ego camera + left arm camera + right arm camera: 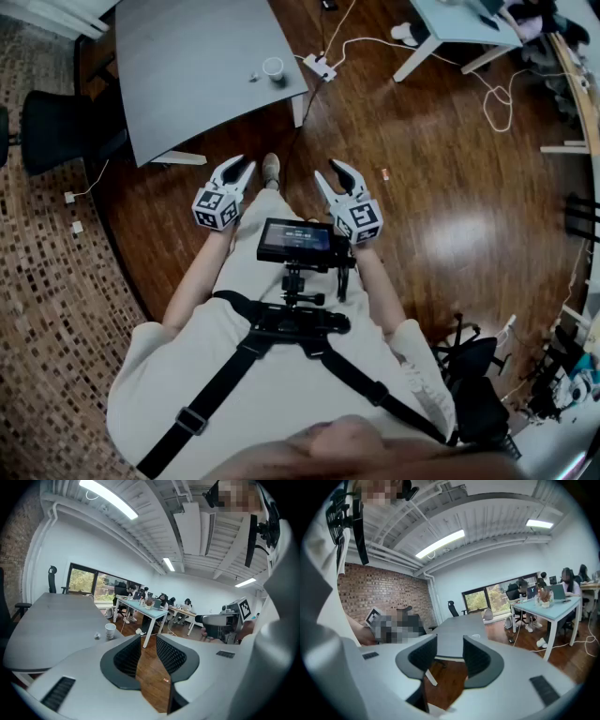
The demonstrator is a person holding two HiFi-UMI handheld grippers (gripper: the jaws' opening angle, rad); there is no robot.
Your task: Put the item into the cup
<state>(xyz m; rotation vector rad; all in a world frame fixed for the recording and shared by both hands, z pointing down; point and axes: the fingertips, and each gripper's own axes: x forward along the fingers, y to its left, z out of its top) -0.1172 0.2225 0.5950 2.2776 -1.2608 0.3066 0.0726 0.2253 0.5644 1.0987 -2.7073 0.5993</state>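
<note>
A white paper cup (273, 67) stands near the right corner of the grey table (187, 66), with a small crumpled item (253, 77) just left of it. The left gripper view shows the same cup (110, 630) and item (97, 636) far ahead on the tabletop. My left gripper (240, 164) and right gripper (328, 170) are held side by side at waist height over the wooden floor, well short of the table. Both stand open with nothing between the jaws. From the right gripper (450, 641) only the cup's rim (475, 636) peeks over its jaw.
A black office chair (56, 127) stands left of the table. A power strip (321, 66) and white cables lie on the floor beyond the table corner. A light blue desk (459, 23) is at the far right, and a small object (385, 173) lies on the floor.
</note>
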